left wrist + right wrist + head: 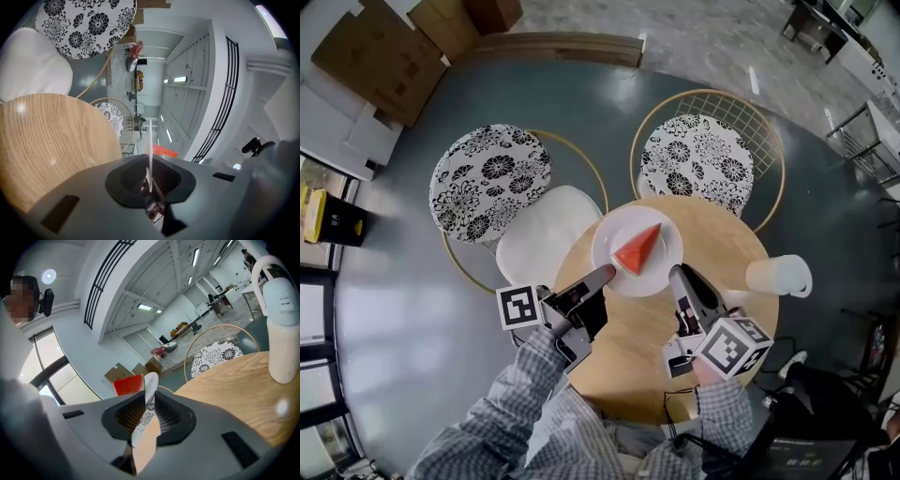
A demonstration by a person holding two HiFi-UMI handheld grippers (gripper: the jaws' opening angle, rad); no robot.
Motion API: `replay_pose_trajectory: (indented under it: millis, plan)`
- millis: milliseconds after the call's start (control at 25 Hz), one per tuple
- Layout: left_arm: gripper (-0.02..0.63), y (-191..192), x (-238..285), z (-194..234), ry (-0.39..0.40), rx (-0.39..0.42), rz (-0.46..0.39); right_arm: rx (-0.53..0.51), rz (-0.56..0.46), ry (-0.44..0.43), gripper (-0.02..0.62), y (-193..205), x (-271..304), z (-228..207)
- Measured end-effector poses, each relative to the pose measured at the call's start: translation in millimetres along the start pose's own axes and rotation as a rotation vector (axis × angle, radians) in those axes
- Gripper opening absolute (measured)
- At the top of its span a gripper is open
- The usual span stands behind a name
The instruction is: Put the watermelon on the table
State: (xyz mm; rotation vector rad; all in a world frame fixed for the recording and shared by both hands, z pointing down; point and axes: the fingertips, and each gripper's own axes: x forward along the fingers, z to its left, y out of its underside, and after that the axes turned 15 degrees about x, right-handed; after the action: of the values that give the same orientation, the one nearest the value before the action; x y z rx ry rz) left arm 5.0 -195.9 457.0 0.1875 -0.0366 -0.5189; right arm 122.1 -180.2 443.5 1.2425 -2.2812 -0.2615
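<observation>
Jaws of the left gripper [605, 274] and right gripper [677, 274] pinch the rim of a round white plate [622, 226]. A red watermelon wedge [637, 248] lies on it, over the round wooden tabletop [628, 352].

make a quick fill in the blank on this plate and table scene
The red slice on the plate is ____.
The left gripper and the right gripper are each shut on the plate's ____.
The round table has a top of ____.
In the head view the white jug stands to the plate's ____.
Missing: watermelon; rim; wood; right.
</observation>
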Motion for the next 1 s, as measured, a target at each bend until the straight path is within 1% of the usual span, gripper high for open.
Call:
replay_pose_trajectory:
  millis: [280,560,1000]
  plan:
    - [0.031,-6,9,24,-0.024,0.004,0.006,0.009,0.026,0.029,0.067,0,18,-20]
    - [0.031,-5,16,44,-0.048,-0.019,-0.003,0.038,0.042,0.063,0.067,1,30,-39]
    - [0.031,-6,24,72,-0.074,-0.02,0.006,0.028,0.071,0.11,0.067,5,47,-65]
